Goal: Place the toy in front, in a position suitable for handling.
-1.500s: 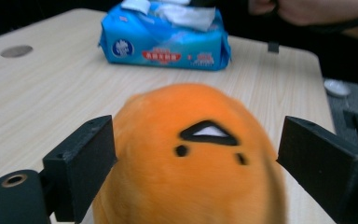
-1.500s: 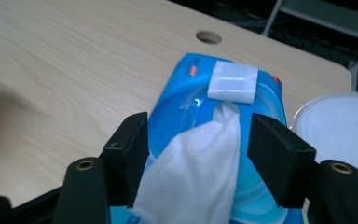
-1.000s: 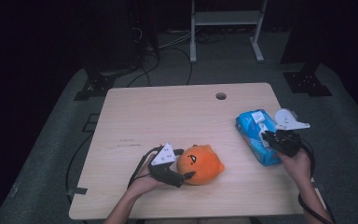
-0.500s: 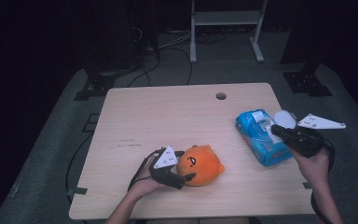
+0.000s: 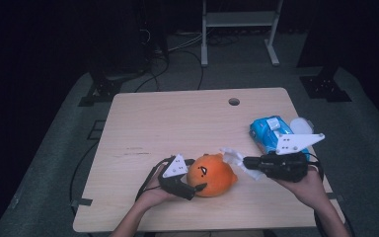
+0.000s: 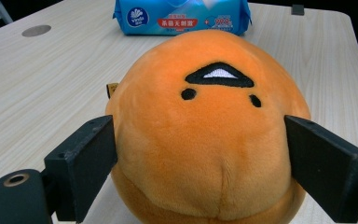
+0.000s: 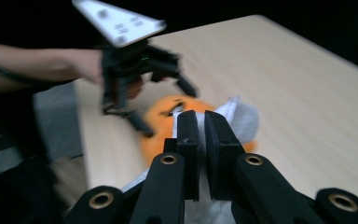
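Nearest us, our left gripper (image 5: 193, 183) clamps the round orange plush toy (image 5: 211, 174) between its flat black jaws, which have just eased slightly wider; the soft, short-piled ball sits on the pale wood-grain table (image 5: 168, 123). Beside it, our right gripper (image 5: 246, 161) has its jaws pressed together, pinching a thin white crumpled wipe (image 5: 236, 159) just above the toy. Farther right lies the glossy blue wipes pack (image 5: 270, 132).

A darkened lab or recording studio: pale wooden table (image 5: 177, 123) on grey carpet (image 5: 54, 173), metal stand (image 5: 239, 29) at twelve o'clock, floor cables (image 5: 177, 49) at eleven.
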The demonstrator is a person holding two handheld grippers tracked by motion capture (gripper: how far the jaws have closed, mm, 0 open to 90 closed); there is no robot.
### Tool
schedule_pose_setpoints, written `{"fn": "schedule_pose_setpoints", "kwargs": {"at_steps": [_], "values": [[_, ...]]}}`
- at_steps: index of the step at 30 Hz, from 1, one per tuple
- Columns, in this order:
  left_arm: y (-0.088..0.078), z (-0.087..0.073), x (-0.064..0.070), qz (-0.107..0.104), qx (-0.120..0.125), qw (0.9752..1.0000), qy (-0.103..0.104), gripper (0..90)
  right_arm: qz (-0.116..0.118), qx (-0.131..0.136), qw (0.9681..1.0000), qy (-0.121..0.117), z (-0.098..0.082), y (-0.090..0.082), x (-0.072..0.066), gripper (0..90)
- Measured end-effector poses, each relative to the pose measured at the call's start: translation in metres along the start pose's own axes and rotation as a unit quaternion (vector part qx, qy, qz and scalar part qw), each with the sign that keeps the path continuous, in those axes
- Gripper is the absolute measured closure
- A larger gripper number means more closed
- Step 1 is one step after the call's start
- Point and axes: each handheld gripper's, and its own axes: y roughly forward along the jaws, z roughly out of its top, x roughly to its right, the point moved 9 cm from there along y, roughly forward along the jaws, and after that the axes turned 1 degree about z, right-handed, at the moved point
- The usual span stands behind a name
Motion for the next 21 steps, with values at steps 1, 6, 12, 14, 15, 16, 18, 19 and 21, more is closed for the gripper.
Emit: {"fn": "schedule_pose_setpoints", "kwargs": {"at_steps": [1, 6, 12, 14, 15, 16, 18, 19, 21], "values": [[0.0, 0.0, 0.0, 0.001, 0.0, 1.0, 0.001, 11.5, 0.01, -0.002, 0.9999, -0.002, 0.0, 0.002, -0.003, 84.3], [0.001, 0.0, 0.001, -0.001, 0.0, 1.0, 0.001, 11.1, 0.051, 0.008, 0.9987, 0.003, 0.002, 0.008, -0.012, 84.3], [0.003, 0.001, 0.003, -0.001, -0.002, 0.9999, 0.012, 10.7, 0.044, -0.044, 0.9979, 0.019, -0.022, 0.041, 0.001, 84.1], [0.004, 0.0, 0.005, -0.006, -0.003, 0.9999, 0.012, 10.7, 0.036, -0.067, 0.997, 0.016, -0.031, 0.053, 0.007, 83.6], [0.004, 0.0, 0.005, -0.009, -0.001, 0.9999, 0.011, 10.7, 0.035, -0.069, 0.9968, 0.019, -0.033, 0.059, 0.011, 83.6], [0.005, 0.001, 0.005, -0.011, 0.0, 0.9999, 0.009, 10.7, 0.034, -0.071, 0.9967, 0.023, -0.035, 0.063, 0.015, 83.5], [0.006, 0.001, 0.004, -0.013, 0.002, 0.9999, 0.005, 10.4, 0.038, -0.064, 0.9967, 0.034, -0.035, 0.072, 0.023, 83.6], [0.006, 0.0, 0.004, -0.014, 0.002, 0.9999, 0.005, 10.4, 0.039, -0.062, 0.9966, 0.038, -0.036, 0.075, 0.026, 83.6], [0.005, 0.0, 0.005, -0.014, 0.002, 0.9999, 0.006, 10.4, 0.036, -0.061, 0.9965, 0.043, -0.037, 0.079, 0.029, 83.4]]}}
